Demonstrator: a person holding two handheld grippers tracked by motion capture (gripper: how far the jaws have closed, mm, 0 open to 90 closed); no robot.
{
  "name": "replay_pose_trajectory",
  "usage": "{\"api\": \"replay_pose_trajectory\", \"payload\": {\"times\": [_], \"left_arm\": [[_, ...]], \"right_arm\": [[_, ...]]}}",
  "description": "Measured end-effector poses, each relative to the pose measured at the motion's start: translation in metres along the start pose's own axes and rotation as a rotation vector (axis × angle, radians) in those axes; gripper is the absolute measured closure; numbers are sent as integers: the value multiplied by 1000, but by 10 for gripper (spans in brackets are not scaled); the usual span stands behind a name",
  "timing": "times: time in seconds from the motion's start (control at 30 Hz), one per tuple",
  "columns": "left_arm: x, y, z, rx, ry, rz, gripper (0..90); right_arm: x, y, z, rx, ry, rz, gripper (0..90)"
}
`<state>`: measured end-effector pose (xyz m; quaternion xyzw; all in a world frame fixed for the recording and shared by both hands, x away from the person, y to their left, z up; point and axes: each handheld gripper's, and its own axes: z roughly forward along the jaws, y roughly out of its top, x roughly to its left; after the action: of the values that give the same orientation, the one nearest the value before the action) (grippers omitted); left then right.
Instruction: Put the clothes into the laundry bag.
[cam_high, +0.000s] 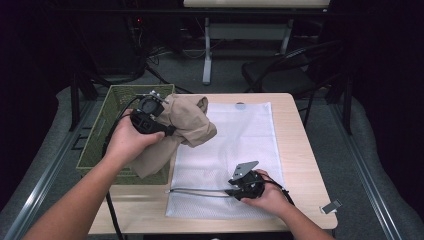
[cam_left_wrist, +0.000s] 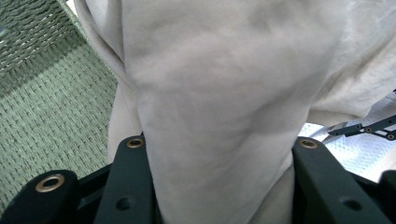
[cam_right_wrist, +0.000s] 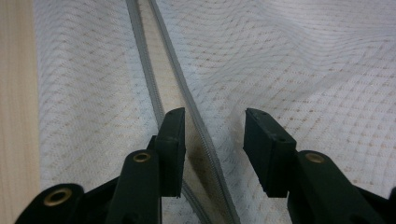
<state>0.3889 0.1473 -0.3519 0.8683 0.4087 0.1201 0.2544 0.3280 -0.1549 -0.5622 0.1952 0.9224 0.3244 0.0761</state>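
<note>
A tan garment (cam_high: 190, 122) hangs bunched over the right rim of a green woven basket (cam_high: 100, 130) and the table, with my left gripper (cam_high: 165, 130) shut on it. In the left gripper view the cloth (cam_left_wrist: 224, 93) fills the space between the jaws, above the basket's weave (cam_left_wrist: 46, 93). A white mesh laundry bag (cam_high: 240, 135) lies flat on the table, and its grey zipper (cam_high: 200, 191) runs along the near edge. My right gripper (cam_high: 231, 191) rests low on the bag at that zipper. Its jaws (cam_right_wrist: 215, 114) stand open, with one zipper tape (cam_right_wrist: 173, 51) and mesh (cam_right_wrist: 303, 60) between them.
The wooden table (cam_high: 295, 130) shows bare to the right of the bag, with a small clip-like object (cam_high: 331, 206) near its front right corner. A black chair (cam_high: 290, 70) stands behind the table. The basket sits at the table's left edge.
</note>
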Motion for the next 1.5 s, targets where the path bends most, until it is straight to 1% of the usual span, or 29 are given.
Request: {"api": "replay_pose_trajectory", "payload": {"times": [0.03,0.07,0.2,0.23,0.27,0.3,0.33,0.37,0.47,0.63,0.73,0.8,0.83,0.87,0.93,0.97,1.13,1.23,1.27,1.37,1.5], "left_arm": [[0,0,0,2,0,-1,599],[0,0,0,2,0,0,599],[0,0,1,1,-2,-3,599],[0,0,1,3,-1,-3,599],[0,0,1,3,0,-2,599],[0,-1,1,3,0,-3,599],[0,-1,1,3,0,-3,599],[0,-1,1,3,1,-4,599],[0,-1,1,4,1,-4,599],[0,0,1,7,0,-2,599],[0,0,2,10,0,0,599],[-1,0,2,10,0,0,599],[-1,0,2,10,1,0,599],[-1,0,2,10,1,0,599],[-1,0,2,9,-1,-1,599],[-1,0,2,10,-1,-1,599],[-1,1,2,12,-1,2,599],[-1,1,2,13,-2,1,599],[-1,1,2,13,-2,1,599],[-1,1,2,16,0,1,599],[0,1,2,14,-1,-1,600]], "right_arm": [[0,0,1,-11,1,-1,592],[1,0,1,2,-5,-6,594],[2,0,4,3,-15,-16,607],[2,0,4,18,-26,-25,614],[3,0,5,21,-26,-24,625],[3,0,6,25,-22,-24,658],[3,0,6,25,-22,-24,658],[3,0,6,36,-18,-32,671],[2,0,6,29,-12,-25,723],[1,1,6,29,-14,-32,767],[2,1,6,13,-6,-28,809],[1,1,4,19,-7,-38,839],[1,1,4,11,-7,-33,876],[0,1,4,6,-6,-32,880],[0,1,3,16,-7,-37,885],[0,2,3,9,4,-28,888],[1,3,4,14,9,-22,890],[0,3,3,21,7,-32,891],[1,4,4,17,13,-24,891],[1,4,4,16,20,-24,892],[0,4,4,18,20,-19,893]]}}
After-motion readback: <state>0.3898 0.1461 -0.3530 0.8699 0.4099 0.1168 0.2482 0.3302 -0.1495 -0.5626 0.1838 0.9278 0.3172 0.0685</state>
